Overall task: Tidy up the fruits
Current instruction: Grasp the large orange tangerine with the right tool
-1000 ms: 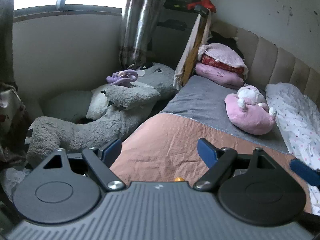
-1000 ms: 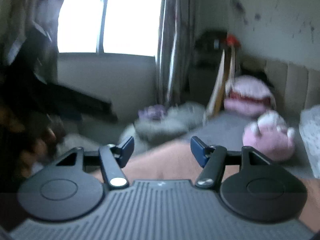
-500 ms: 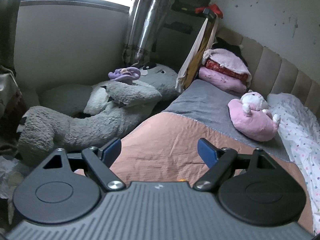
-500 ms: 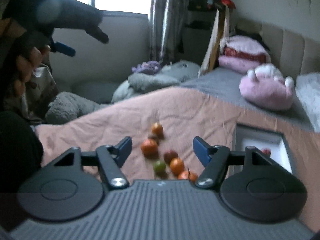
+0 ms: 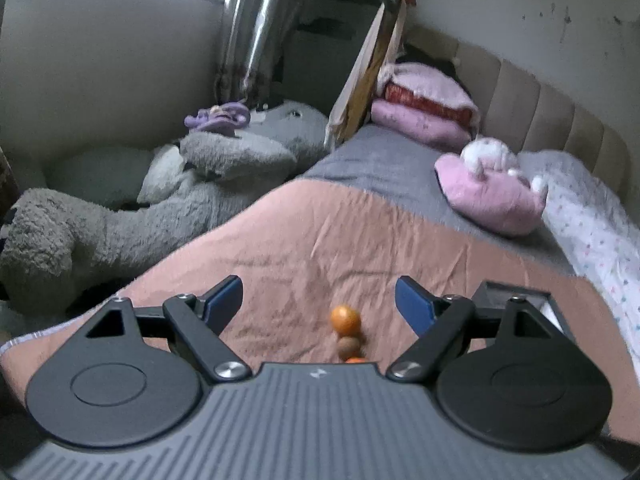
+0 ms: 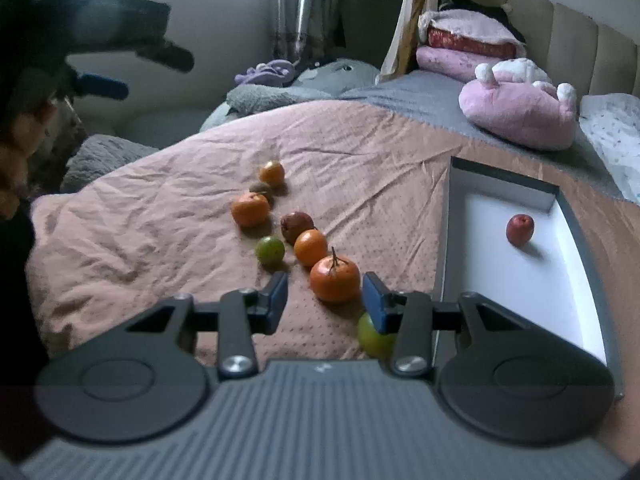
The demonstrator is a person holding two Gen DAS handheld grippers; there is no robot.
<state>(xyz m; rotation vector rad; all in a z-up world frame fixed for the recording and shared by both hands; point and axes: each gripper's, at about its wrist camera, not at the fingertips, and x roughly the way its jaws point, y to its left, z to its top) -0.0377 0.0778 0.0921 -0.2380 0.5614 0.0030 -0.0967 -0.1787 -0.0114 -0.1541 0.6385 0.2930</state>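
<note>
Several oranges, two green fruits and darker fruits lie in a loose row on the pink bedspread (image 6: pixel 360 152). My right gripper (image 6: pixel 325 294) hovers low over them, its jaws closing with nothing pressed. A stemmed orange (image 6: pixel 334 278) sits just ahead of its tips, and a green fruit (image 6: pixel 370 338) is half hidden behind the right finger. A white tray (image 6: pixel 444 240) to the right holds one red fruit (image 6: pixel 519 230). My left gripper (image 5: pixel 318 300) is open and empty above an orange (image 5: pixel 345 319) and a brown fruit (image 5: pixel 349 346); its fingers (image 6: pixel 104 87) show at upper left.
A pink plush (image 6: pixel 520 116) and stacked pink pillows (image 6: pixel 460 48) lie at the bed's far end by a padded headboard (image 6: pixel 580 48). A big grey plush toy (image 5: pixel 120 232) fills the gap left of the bed. A dotted white blanket (image 5: pixel 592 220) lies along the right.
Both grippers have come down toward the bed, so the fruits and tray now show. The right jaws have narrowed. The left jaws keep the same width.
</note>
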